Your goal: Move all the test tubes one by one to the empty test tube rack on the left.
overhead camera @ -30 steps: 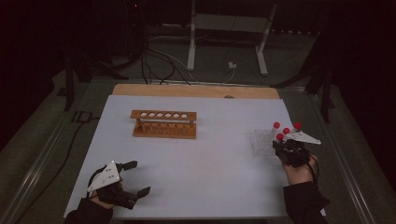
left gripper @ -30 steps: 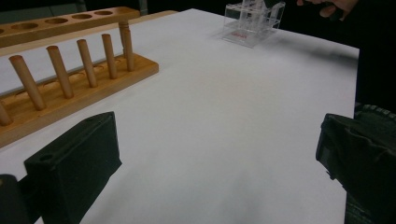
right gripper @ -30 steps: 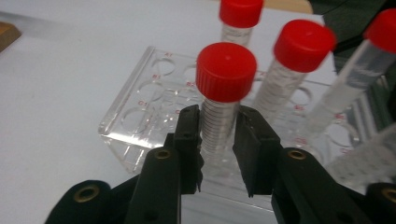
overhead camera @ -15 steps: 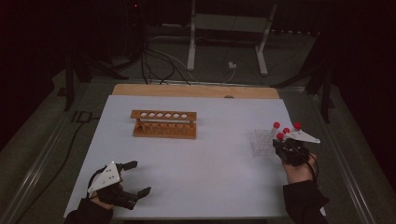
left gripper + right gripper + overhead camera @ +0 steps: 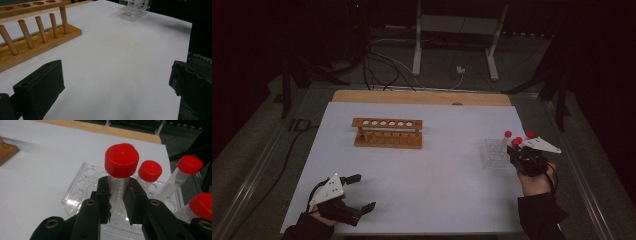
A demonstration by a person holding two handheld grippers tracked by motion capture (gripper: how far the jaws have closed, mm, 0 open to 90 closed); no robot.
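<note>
A clear plastic tube rack point(image 5: 493, 154) stands at the table's right side and holds several red-capped tubes. My right gripper point(image 5: 515, 150) is at the rack's right end. In the right gripper view it point(image 5: 119, 199) is shut on one upright red-capped tube point(image 5: 121, 161), just below the cap, with the tube's lower part still in the clear rack point(image 5: 80, 192). Other capped tubes point(image 5: 150, 171) stand behind and to the right. A wooden tube rack point(image 5: 387, 133) with empty holes sits mid-table. My left gripper point(image 5: 364, 191) rests open near the front left corner, with nothing between its jaws point(image 5: 117, 83).
The white table top point(image 5: 437, 175) is bare between the two racks. A wooden strip point(image 5: 422, 97) runs along its far edge. Cables and a metal stand point(image 5: 457, 30) are on the dark floor beyond. The wooden rack's pegs point(image 5: 41, 28) show at the upper left of the left gripper view.
</note>
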